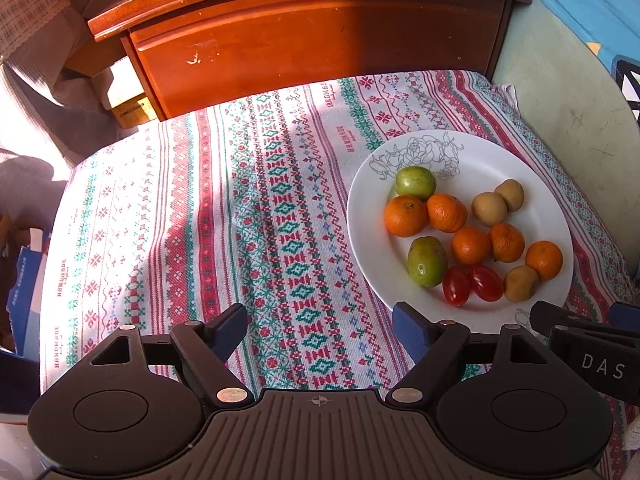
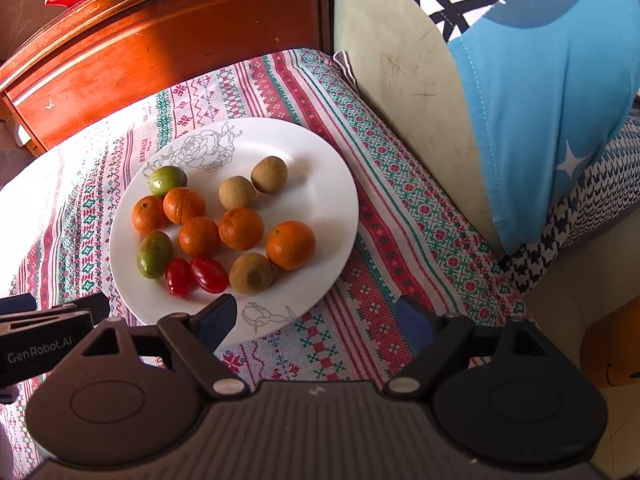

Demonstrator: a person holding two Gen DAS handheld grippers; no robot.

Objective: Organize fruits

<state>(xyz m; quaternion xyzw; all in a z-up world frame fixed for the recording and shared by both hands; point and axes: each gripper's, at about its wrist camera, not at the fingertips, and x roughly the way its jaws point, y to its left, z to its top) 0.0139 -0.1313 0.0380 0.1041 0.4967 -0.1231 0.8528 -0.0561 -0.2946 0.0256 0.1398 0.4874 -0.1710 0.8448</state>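
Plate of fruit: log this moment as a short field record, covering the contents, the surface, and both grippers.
plate: white plate with a rose outline, on the patterned cloth
oranges: five small oranges
green fruits: two
brown fruits: three
cherry tomatoes: two, touching
left gripper: jaws open, empty
right gripper: jaws open, empty, over the plate's near rim

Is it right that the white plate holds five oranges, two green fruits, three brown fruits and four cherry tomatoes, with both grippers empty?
Not quite: the count of cherry tomatoes is wrong. Only two lie on the white plate, side by side at its near edge, as the right wrist view shows. The five oranges, two green fruits and three brown fruits are right, and the left gripper and right gripper are both empty.
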